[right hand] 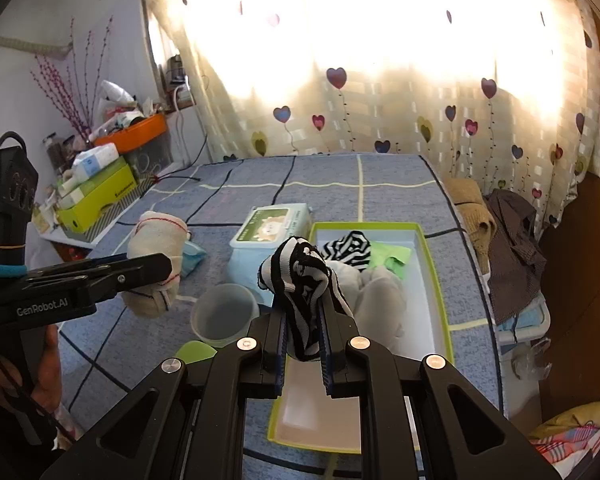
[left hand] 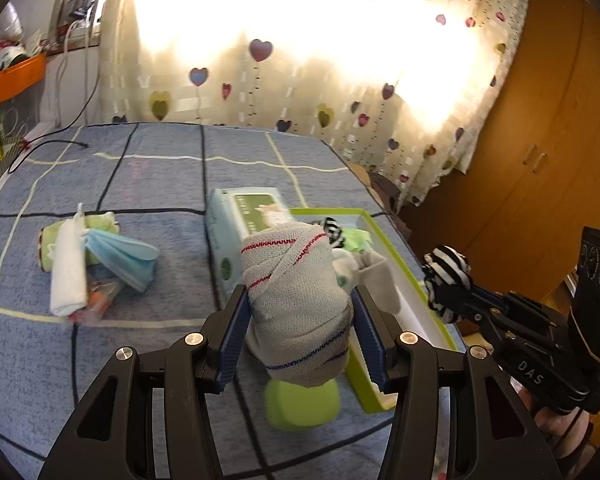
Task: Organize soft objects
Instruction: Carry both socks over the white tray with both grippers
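A home bedroom is indicated by a bed (right hand: pixel 380 176) with a blue checked cover, heart-patterned curtains (right hand: pixel 380 100), and a wooden wardrobe (left hand: pixel 540 152).

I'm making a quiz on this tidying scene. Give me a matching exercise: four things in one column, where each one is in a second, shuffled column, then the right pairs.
Things:
1. bandage roll
2. striped sock
3. blue face mask
4. green cloth

Places:
A. in the green-rimmed box
B. in the right tongs
C. lying on the blue bedspread
D. in the left tongs

Pairs: 1-D, 2-B, 3-C, 4-A
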`<state>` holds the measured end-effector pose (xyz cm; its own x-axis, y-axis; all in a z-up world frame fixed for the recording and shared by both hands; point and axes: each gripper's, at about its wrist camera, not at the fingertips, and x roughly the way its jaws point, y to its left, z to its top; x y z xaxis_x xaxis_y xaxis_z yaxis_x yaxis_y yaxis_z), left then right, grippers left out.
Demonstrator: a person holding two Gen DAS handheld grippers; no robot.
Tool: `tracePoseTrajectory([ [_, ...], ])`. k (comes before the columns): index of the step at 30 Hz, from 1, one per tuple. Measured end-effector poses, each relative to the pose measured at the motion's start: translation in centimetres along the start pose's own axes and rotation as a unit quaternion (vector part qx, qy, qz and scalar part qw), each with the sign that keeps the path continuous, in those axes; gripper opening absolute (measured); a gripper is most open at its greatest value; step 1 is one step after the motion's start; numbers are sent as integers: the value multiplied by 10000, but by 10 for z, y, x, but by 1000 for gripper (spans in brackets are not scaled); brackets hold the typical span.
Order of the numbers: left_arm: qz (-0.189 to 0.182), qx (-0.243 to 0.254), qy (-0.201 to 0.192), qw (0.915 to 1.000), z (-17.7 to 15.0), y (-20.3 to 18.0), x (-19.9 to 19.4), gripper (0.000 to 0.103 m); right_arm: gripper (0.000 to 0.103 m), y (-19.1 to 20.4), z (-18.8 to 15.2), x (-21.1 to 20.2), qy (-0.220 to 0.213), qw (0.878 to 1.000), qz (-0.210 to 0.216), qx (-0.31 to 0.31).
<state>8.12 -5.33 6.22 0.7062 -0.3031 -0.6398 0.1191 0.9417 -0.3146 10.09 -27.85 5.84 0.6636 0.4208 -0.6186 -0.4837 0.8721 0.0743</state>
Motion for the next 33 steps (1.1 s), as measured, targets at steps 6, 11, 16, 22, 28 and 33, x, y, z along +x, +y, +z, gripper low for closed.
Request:
tracePoseTrajectory([
  [6,-139,222,127,9996,-1,-26,10,52,13,-17,-7,-6,-9,9999,-73,152],
  [11,-252,351,249,9988,-2,-43,22,52,13,-30,-11,-7,5,9995,-150,264],
  [16,-330,437,358,9979,-3,-53,33,52,13,-41,-15,-4,57,9991,-217,357],
  [22,-415,492,513,9966,-5,-61,48,52,13,-53,-18,2,150,9986,-266,440],
  [28,-448,532,642,9955,-7,-66,60,52,13,-61,-22,11,267,9978,-317,510],
  [33,-433,586,720,9947,-8,-69,68,52,13,-66,-25,20,383,9971,-351,553],
])
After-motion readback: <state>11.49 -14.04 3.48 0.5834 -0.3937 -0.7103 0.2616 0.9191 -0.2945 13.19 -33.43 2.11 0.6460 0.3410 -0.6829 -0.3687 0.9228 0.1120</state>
